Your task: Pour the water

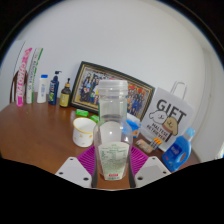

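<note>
A clear plastic water bottle [113, 130] with a white cap and a green-printed label stands upright between my fingers. My gripper [112, 163] is shut on the bottle's lower body, with the purple pads [90, 160] pressing on its two sides. A small white cup [84, 131] sits on the brown wooden table [35, 140], just left of the bottle and beyond my left finger. The bottle hides what is directly behind it.
A framed picture [100, 86] leans on the white wall at the back. Several small bottles and tubes [45, 88] line the back left. A white "GIFT" bag [166, 116] and a blue object [175, 152] stand to the right. A green lid [83, 114] lies behind the cup.
</note>
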`<action>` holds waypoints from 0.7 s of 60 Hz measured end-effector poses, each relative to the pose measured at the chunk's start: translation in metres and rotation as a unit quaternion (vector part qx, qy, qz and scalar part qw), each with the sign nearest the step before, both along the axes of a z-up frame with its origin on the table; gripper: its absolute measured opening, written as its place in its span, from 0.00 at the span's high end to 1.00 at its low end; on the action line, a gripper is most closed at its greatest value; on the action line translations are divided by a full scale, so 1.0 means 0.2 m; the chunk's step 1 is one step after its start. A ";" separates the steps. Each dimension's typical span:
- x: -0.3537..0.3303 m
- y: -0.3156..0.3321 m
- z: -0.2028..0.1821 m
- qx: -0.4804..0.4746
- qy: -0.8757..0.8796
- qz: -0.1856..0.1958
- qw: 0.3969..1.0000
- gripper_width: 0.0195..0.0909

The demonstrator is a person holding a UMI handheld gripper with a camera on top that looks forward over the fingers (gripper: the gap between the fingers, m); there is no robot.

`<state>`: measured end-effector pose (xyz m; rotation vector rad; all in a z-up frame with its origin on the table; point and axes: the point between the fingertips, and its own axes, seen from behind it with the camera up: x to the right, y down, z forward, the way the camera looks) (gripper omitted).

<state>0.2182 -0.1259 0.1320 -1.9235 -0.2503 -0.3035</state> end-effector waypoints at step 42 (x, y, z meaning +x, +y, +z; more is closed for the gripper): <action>0.17 0.84 0.37 -0.009 -0.749 0.083 0.657 0.68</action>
